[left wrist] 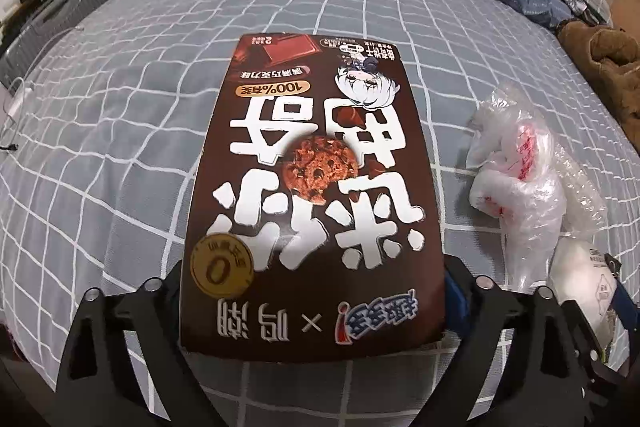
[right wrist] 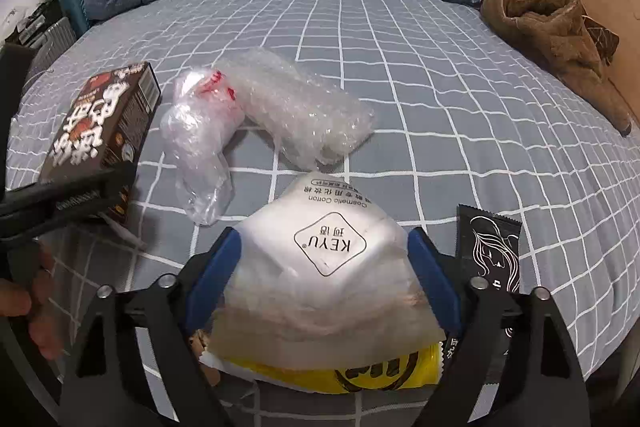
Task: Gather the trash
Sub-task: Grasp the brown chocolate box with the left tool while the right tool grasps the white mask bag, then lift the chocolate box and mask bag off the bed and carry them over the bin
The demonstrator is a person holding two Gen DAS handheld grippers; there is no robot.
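Holding the brown cookie box (left wrist: 312, 195) by its near end, left tool (left wrist: 312, 307) is clenched on it above the bed (left wrist: 120, 147); stiff light cardboard, likely empty, side-edge grip fine. Right tool (right wrist: 320, 275) is clamped on the soft white cotton-pad bag (right wrist: 324, 267) over a yellow wrapper (right wrist: 380, 375). Crumpled plastic bag (right wrist: 200, 147) and bubble wrap (right wrist: 308, 115) lie on the bed between: light, squashy, slippery, pinch a bunched fold.

Glossy cardboard cookie box (left wrist: 312, 187), crinkly clear plastic bag (right wrist: 200, 147), bubble wrap (right wrist: 304, 111), woven cloth bedsheet (right wrist: 440, 87).
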